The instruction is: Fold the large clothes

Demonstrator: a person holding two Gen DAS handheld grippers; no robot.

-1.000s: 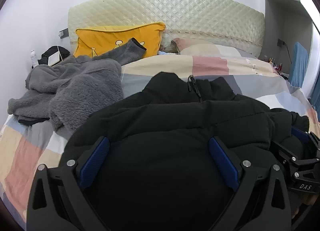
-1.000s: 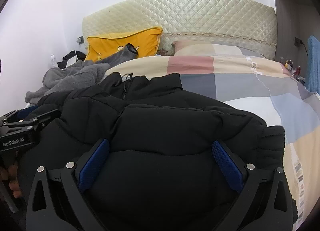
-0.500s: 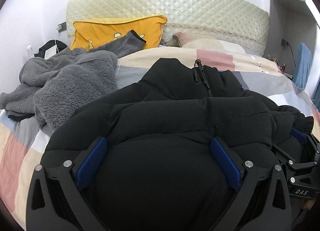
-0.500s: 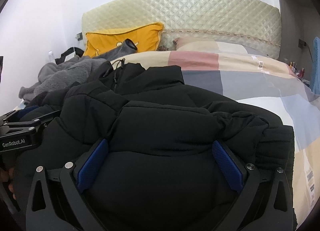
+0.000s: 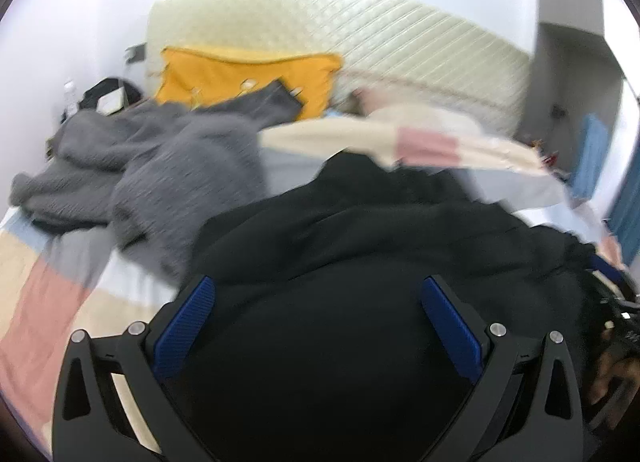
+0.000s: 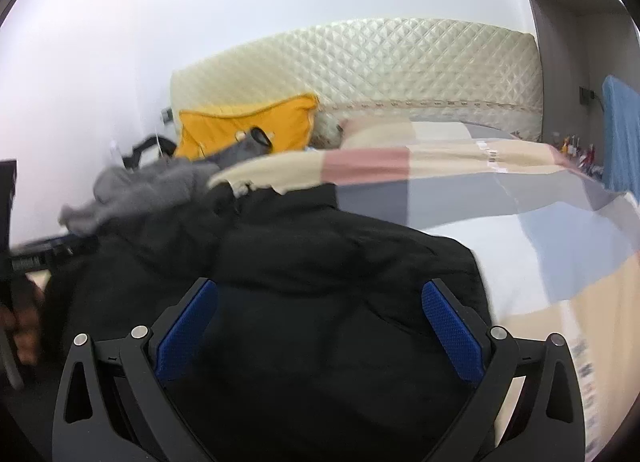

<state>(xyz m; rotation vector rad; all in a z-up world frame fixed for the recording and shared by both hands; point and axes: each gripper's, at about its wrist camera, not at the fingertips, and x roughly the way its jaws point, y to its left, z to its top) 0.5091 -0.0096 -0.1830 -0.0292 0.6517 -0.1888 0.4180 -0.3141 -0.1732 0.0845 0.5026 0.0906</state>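
A black puffer jacket (image 5: 360, 246) lies in a mound on the checked bed quilt (image 5: 48, 302); it also fills the lower middle of the right wrist view (image 6: 320, 262). My left gripper (image 5: 320, 322) is open, its blue-padded fingers spread wide over the jacket's near part. My right gripper (image 6: 316, 318) is open in the same way over the jacket's right side. Each gripper shows at the edge of the other's view: the right one at far right (image 5: 616, 302), the left one at far left (image 6: 36, 258). Both views are blurred by motion.
A grey fleece garment (image 5: 152, 166) lies heaped to the left of the jacket. A yellow pillow (image 5: 244, 78) leans on the quilted headboard (image 6: 400, 66). A blue cloth (image 6: 620, 134) hangs at the right. Small items stand on the left bedside (image 5: 104, 98).
Both grippers stay open over the jacket. Both views have shifted and blurred, the jacket now sits lower and farther in them, and its collar zipper is no longer plain.
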